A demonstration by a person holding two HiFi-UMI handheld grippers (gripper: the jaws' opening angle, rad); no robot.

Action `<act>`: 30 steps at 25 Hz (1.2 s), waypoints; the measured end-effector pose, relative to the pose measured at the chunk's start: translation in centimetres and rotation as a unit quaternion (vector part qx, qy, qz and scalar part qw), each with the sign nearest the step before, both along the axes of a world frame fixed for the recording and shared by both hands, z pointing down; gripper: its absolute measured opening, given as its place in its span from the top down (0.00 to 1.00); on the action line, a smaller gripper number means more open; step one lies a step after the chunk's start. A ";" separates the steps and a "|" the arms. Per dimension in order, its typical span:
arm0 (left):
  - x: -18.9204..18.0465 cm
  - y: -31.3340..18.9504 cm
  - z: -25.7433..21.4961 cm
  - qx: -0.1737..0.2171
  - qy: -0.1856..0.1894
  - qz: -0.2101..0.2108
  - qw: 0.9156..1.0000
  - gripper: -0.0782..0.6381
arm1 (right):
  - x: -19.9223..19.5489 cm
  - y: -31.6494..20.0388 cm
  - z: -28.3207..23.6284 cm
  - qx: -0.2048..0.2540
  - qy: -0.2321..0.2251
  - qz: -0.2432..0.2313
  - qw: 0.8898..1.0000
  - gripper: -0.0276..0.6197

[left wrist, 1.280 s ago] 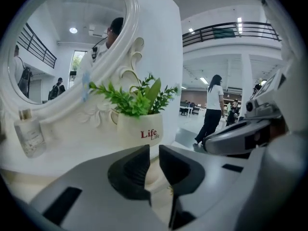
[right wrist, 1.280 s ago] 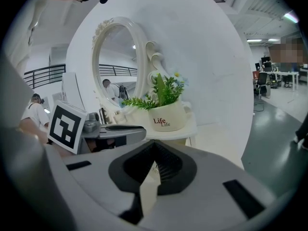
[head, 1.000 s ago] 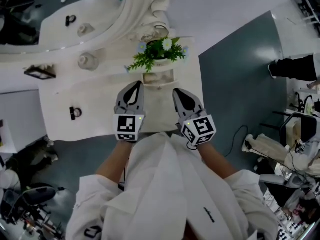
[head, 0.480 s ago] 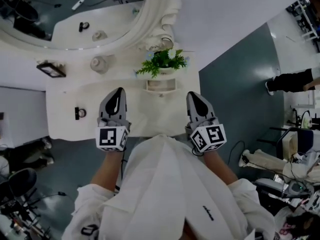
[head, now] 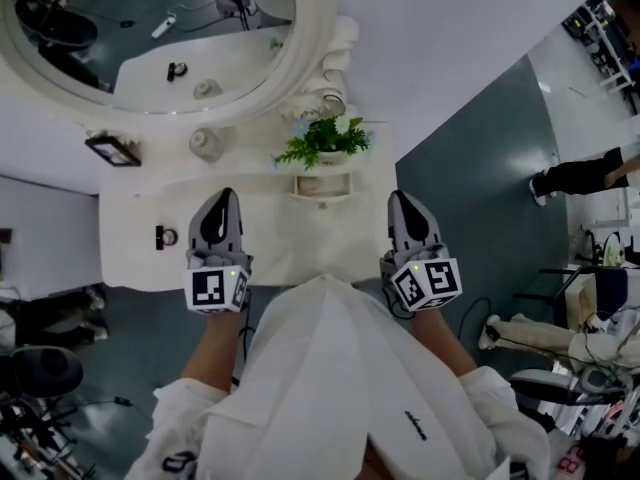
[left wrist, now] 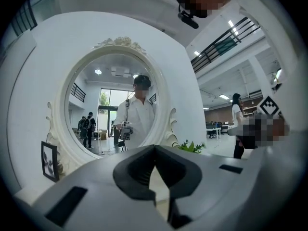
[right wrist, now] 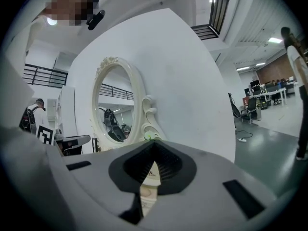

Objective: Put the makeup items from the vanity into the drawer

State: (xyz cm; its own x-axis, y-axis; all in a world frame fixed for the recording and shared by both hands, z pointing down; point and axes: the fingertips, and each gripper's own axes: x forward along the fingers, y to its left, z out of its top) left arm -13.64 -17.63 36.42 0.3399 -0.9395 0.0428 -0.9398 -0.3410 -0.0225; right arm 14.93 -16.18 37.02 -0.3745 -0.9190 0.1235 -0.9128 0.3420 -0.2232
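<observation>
Vanity top (head: 130, 218) white, black round case (head: 165, 236) (small), pale domed jar (head: 205, 144)

White is seen right across the desk (head: 130, 258), and a creamy white on the carved mirror frame (head: 300, 58). Green leaves with pale white and blue blossoms are shown on the plant (head: 322, 140), above a cream drawer box (head: 322, 184). A black picture frame (head: 112, 150) is picked out at the desk's far edge, a small black item (head: 163, 236) nearer. The floor (head: 470, 168) is rendered in dark teal-grey. Grey shells with black inner pads are worn by the left gripper (head: 225, 196) and the right gripper (head: 400, 198), each with a cube patterned in black-and-white squares. The coat (head: 330, 388) is plain white.
</observation>
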 end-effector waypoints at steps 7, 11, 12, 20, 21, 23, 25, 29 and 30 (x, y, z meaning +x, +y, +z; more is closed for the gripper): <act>-1.5 0.4 0.0 0.005 0.001 -0.026 1.000 0.85 | 1.9 0.4 -0.7 0.012 0.004 0.025 1.000 0.93; -1.6 0.3 -0.1 0.010 -0.003 -0.022 1.000 0.85 | 1.7 0.5 -0.7 0.014 0.007 0.025 1.000 0.93; -1.6 0.3 0.0 0.009 -0.003 -0.022 1.000 0.85 | 1.5 0.5 -0.8 0.015 0.007 0.022 1.000 0.93; -0.4 0.4 0.4 -0.002 0.002 -0.004 1.000 0.85 | 0.9 0.8 -0.7 0.017 0.010 0.019 1.000 0.93; -0.3 0.4 0.5 -0.003 0.002 -0.002 1.000 0.85 | 0.9 0.8 -0.7 0.015 0.008 0.020 1.000 0.93; -0.1 0.2 0.6 -0.002 0.000 0.003 1.000 0.85 | 1.0 0.8 -0.6 0.012 0.004 0.023 1.000 0.93; 0.0 0.1 0.6 -0.003 0.000 0.006 1.000 0.85 | 0.9 0.7 -0.5 0.008 0.001 0.024 1.000 0.93; 0.3 -0.2 0.9 -0.009 0.006 0.012 1.000 0.85 | 0.5 0.7 -0.5 0.010 0.006 0.019 1.000 0.93; 0.4 -0.2 0.9 -0.010 0.006 0.013 1.000 0.85 | 0.5 0.7 -0.5 0.010 0.007 0.018 1.000 0.93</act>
